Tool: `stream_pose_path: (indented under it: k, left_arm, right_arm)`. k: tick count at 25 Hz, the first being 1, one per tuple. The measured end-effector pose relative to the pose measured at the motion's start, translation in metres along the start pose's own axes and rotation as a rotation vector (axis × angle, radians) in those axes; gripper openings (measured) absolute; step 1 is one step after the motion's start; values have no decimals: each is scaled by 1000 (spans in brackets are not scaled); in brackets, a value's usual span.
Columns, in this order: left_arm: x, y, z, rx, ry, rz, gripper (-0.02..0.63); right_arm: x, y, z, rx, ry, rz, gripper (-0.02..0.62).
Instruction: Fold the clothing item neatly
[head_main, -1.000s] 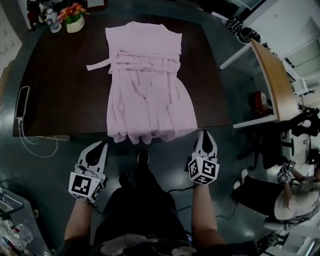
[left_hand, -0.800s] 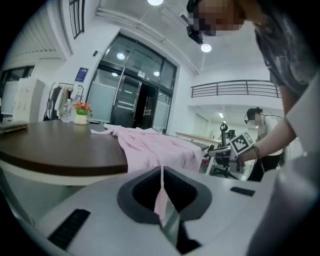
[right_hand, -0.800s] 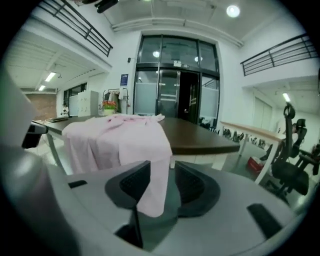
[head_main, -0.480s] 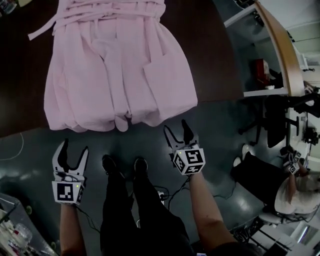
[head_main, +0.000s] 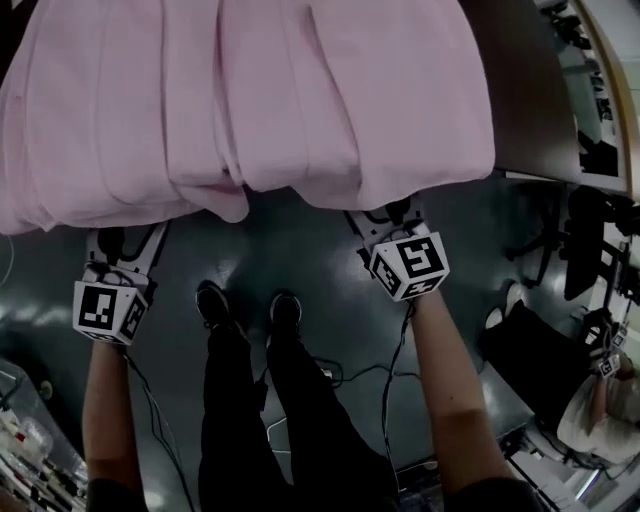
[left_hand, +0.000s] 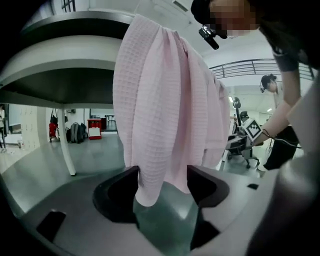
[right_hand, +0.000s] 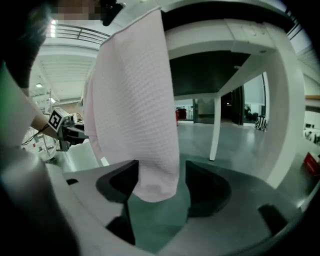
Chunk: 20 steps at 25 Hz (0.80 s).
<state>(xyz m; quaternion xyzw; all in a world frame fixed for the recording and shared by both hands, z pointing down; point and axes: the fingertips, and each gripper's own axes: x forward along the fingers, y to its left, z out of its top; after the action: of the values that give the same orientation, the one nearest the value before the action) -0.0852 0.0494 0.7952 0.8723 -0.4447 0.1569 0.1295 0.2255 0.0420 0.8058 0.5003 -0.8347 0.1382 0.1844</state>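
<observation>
The robe (head_main: 280, 100) fills the top of the head view, spread on the dark table (head_main: 535, 120) with its hem (left_hand: 149, 190) spilling over the near edge and hanging free. It looks like waffle-weave cotton, and I judge it light, soft and completely limp, with enough texture that it should not slide out of a firm pinch. It will sag and bunch wherever it is unsupported, so two matched holds matter more than force. The bottom corners look like the place to take it, one at lower left of the cloth and one at lower right, deep enough to catch all the doubled layers and not just the outer one. My left gripper (head_main: 125, 250) sits under the hem at left of the frame and my right gripper (head_main: 385, 225) under it at right, both pointing up and away from me at about the same height. My forearms run nearly straight out below them, and my feet show on the floor between. Neither tool has a hold: both sets of jaws are opening, spread wide. In each gripper view a hanging fold of pink cloth dangles between the jaws — brushing the left-hand jaw on each, as far as I can tell, but not pinched.
</observation>
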Motion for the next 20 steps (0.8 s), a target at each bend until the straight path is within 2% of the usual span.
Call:
stream_pose_path:
  k: [2,3,5,6,8,10,13,17,20]
  left_arm:
    - [0,1,-1,11,7,9,304]
    - [-3,1,-4,9,18,20,241]
    - [-15,-2,-9,1,43,38,58]
    - [-21,-6,-10,4,55,37,26]
    - [-33,-21,-10,38,76,16,26]
    - [-50,-42,-3,67,79,-37,26]
    - [-88,-74,12,48,95,-134,20]
    - [-132,-87,49,14,94,-152,18]
    - [-174,-77,100,-8,76,-146,17]
  right_arm:
    - [7,8,7,-16,-16,13,281]
    - [6,13,7,-24,-15,2,234]
    - [-2,23,4,-47,5,-39,41]
    - [-8,28,1,-64,22,-58,2]
    - [-22,38,-6,-110,61,-88,2]
    - [-41,49,-10,-134,93,-108,2]
    - [-85,62,-2,-71,122,-124,2]
    - [-143,68,39,12,104,-158,2]
    - [-178,85,96,45,77,-159,2]
